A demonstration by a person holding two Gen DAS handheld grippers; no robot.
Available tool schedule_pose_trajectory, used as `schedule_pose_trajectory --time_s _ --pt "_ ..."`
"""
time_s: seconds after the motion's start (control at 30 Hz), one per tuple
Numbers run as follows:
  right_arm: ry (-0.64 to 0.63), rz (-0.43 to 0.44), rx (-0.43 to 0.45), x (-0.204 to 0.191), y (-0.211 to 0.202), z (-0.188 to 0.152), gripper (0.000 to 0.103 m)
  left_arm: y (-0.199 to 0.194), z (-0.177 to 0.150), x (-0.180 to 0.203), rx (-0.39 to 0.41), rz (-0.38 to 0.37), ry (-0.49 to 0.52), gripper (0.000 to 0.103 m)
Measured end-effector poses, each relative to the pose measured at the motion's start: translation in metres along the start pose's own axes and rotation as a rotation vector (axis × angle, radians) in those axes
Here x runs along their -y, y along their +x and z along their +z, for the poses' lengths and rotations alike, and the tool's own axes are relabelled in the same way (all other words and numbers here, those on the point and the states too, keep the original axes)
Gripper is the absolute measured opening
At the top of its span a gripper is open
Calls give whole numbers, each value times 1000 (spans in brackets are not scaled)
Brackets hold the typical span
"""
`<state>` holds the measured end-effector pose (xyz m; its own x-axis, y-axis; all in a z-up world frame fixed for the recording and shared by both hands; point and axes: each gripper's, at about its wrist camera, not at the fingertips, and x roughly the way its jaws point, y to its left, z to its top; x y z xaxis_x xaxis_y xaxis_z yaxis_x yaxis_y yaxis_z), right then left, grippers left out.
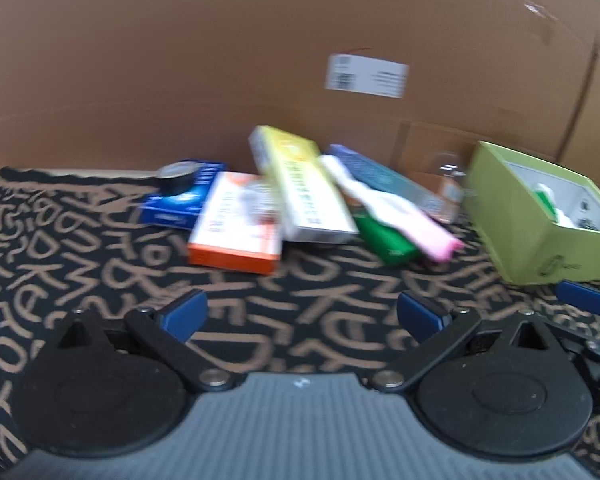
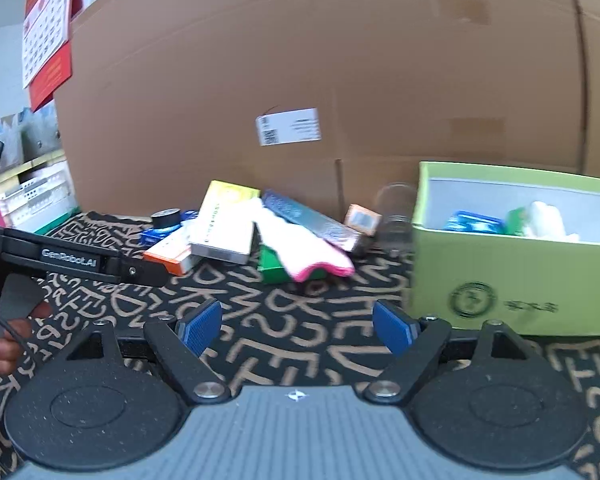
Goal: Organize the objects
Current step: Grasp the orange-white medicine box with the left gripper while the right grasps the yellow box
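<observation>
A pile of small packages lies on the patterned cloth against a big cardboard box: an orange-and-white box [image 1: 236, 224], a yellow-and-white box [image 1: 300, 188] [image 2: 224, 224], a blue box [image 1: 176, 200] with a black tape roll [image 1: 178, 176] on it, a long teal box [image 1: 384, 176] [image 2: 312, 220], a green box [image 1: 384, 240] [image 2: 272, 264] and a pink-white cloth [image 1: 396, 208] [image 2: 300, 248]. A light green open box [image 1: 540, 216] [image 2: 512, 252] stands to the right with items inside. My left gripper [image 1: 302, 314] is open and empty, short of the pile. My right gripper [image 2: 298, 326] is open and empty.
A large cardboard box [image 2: 340, 80] with a white label walls off the back. A clear glass [image 2: 396, 216] and a small orange carton [image 2: 362, 218] stand between the pile and the green box. The left tool's arm [image 2: 80, 260] crosses the right wrist view's left side. Shelves stand far left.
</observation>
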<state>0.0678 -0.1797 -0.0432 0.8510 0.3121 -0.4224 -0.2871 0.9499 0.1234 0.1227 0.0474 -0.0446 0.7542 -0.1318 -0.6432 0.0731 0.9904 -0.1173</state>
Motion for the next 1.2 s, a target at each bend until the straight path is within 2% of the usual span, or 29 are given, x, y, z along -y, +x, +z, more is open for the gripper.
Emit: schedule_pose_trajectory --time_s 0.2,0.33,0.47,0.7,0.73,0.8,0.87,0.9,0.97,1.03,1.2 --pt "25 60 -19 -16 36 24 86 24 7 -37 -15 17 -42 103" --pt "91 147 -56 -22 77 45 77 39 7 -51 -37 18 -48 103" --pt "137 229 -117 -29 123 59 77 45 6 -57 -33 15 -33 103" --pt "179 209 -194 -37 177 62 77 61 17 -49 -9 25 60 103" --pt "166 202 -187 -38 178 61 70 65 19 -47 -10 24 64 103" --pt "133 176 -183 -42 171 61 70 72 24 -45 -9 27 70 103" --pt "102 174 -151 -44 154 59 70 80 27 -43 -14 22 76 99" --pt "78 170 -135 -44 141 57 70 85 29 -42 -25 22 79 92" --pt "44 140 -109 -42 118 55 70 90 29 -37 -27 39 111 86" --pt "12 120 -96 -35 93 50 70 89 27 -33 -17 46 139 67" --pt "-29 104 -133 -15 40 24 70 70 16 -34 -51 7 175 66"
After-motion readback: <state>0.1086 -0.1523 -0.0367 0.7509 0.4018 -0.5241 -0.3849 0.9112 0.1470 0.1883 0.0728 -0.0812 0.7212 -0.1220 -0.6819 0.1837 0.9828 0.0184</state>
